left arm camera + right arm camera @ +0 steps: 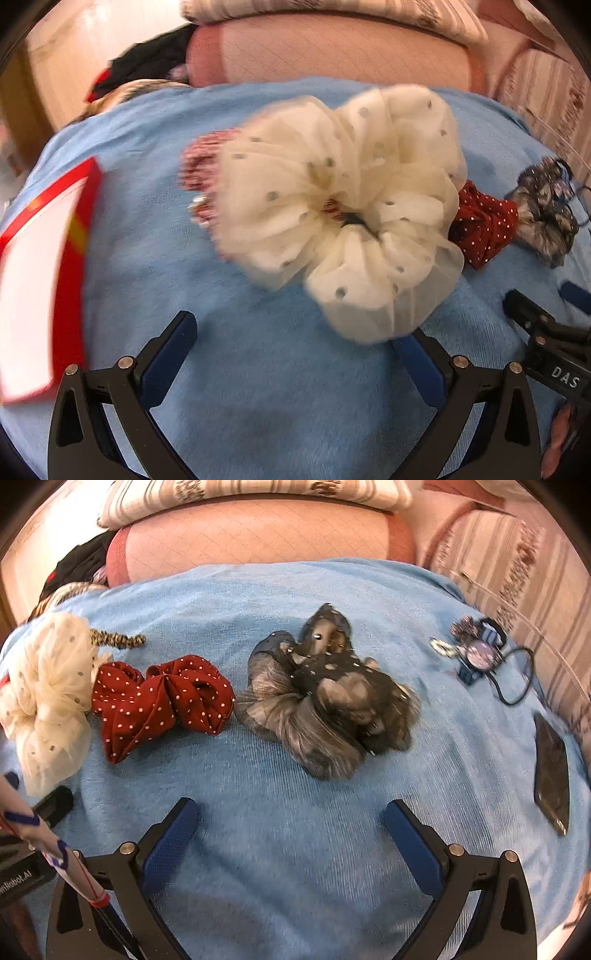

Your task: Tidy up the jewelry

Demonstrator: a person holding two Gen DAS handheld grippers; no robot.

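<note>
Left wrist view: the left gripper (295,339) has its jaws spread wide with nothing clamped between them, hanging low over the blue towel (258,387). Its right finger tip is hidden under the edge of the cream scrunchie (343,218), so contact there cannot be told. A red-and-white checked scrunchie (201,166) pokes out from behind the cream scrunchie's left side, and a red box (44,273) lies well to its left.

In the right wrist view the right gripper (291,812) is likewise splayed and empty, pointing at the grey-black scrunchie (325,705). A red dotted scrunchie (162,701) lies between that one and the cream scrunchie. Four full scrunchies are countable, plus one thin leopard-print band (118,639) behind the cream scrunchie. Far right of it sit a small heap of trinkets (476,650) and one dark flat slab (552,771).
</note>
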